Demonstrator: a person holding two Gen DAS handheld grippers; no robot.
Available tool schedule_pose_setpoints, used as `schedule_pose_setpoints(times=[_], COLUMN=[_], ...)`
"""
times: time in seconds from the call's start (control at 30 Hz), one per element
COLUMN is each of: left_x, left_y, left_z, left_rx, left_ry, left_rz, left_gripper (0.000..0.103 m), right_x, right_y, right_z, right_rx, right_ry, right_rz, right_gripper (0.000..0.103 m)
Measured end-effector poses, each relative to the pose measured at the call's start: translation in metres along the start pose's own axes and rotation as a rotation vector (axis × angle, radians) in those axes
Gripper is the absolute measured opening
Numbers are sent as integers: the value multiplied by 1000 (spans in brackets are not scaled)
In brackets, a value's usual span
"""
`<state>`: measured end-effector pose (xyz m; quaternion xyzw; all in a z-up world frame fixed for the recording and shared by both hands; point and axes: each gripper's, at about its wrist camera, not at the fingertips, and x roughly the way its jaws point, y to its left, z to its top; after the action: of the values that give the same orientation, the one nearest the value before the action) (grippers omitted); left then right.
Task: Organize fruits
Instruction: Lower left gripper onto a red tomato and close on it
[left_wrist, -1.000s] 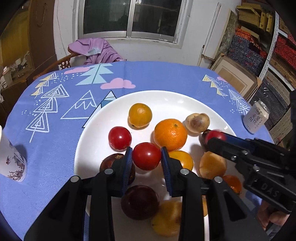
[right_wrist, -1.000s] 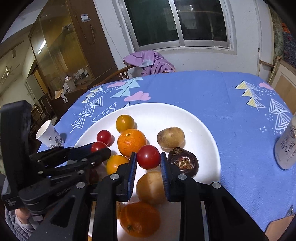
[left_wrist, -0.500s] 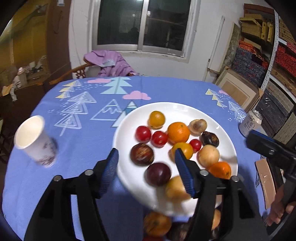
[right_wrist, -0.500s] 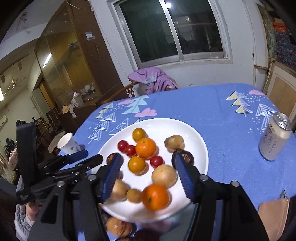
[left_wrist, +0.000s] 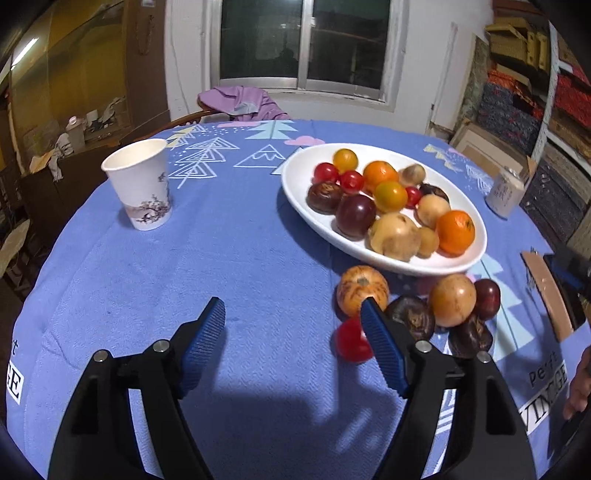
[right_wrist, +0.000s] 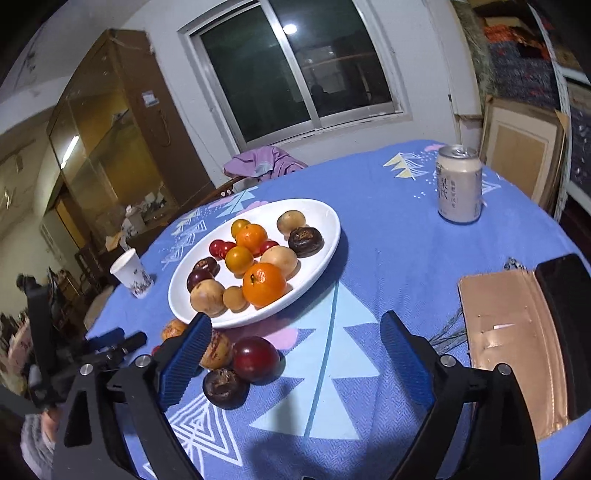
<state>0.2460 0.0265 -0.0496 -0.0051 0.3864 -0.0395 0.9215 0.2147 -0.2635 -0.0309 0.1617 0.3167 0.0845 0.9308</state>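
Note:
A white plate (left_wrist: 299, 173) (right_wrist: 325, 236) on the blue tablecloth holds several fruits: oranges (left_wrist: 455, 227) (right_wrist: 264, 283), small red tomatoes (left_wrist: 326, 172), a dark plum (left_wrist: 355, 215) and brownish ones. More fruits lie loose on the cloth in front of the plate: a red tomato (left_wrist: 349, 341), a speckled orange fruit (left_wrist: 360, 288), a dark red plum (right_wrist: 255, 359) and a dark brown fruit (right_wrist: 225, 388). My left gripper (left_wrist: 293, 319) is open and empty, above the cloth left of the loose fruits. My right gripper (right_wrist: 295, 341) is open and empty, just right of them.
A paper cup (left_wrist: 139, 184) (right_wrist: 131, 272) stands left of the plate. A drink can (right_wrist: 458, 184) (left_wrist: 505, 195) stands at the right. A tan wallet (right_wrist: 513, 347) and a dark phone (right_wrist: 565, 317) lie at the right edge. A chair with purple cloth (left_wrist: 236, 103) is behind the table.
Both grippers let go of their red tomatoes on the plate, opened wide and pulled back toward the near edge of the table. The loose fruits in front of the plate came into view.

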Motion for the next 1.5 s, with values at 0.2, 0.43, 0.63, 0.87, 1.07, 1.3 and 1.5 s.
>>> schedule_pose_setpoints(times=[0.2, 0.43, 0.63, 0.87, 1.07, 1.3, 1.5], left_x=[7, 14, 19, 23, 26, 19, 13], left_y=[-23, -26, -22, -26, -27, -25, -5], left_z=[-10, -13, -11, -10, -10, -9, -14], left_rx=[106, 121, 97, 118, 122, 135, 121], left_ry=[29, 49, 70, 85, 97, 66, 63], left_rz=[0, -4, -17, -45, -81, -50, -29], left_gripper=[74, 74, 72, 53, 44, 32, 32], right_x=[-2, -2, 1, 7, 10, 13, 19], right_y=[2, 7, 11, 16, 19, 25, 43], right_z=[-2, -4, -7, -10, -13, -16, -27], right_rx=[5, 1, -14, -38, -55, -89, -186], right_ry=[10, 29, 46, 69, 88, 111, 154], right_rz=[30, 44, 39, 31, 31, 37, 49], right_gripper=[94, 96, 96, 97, 97, 97, 96])
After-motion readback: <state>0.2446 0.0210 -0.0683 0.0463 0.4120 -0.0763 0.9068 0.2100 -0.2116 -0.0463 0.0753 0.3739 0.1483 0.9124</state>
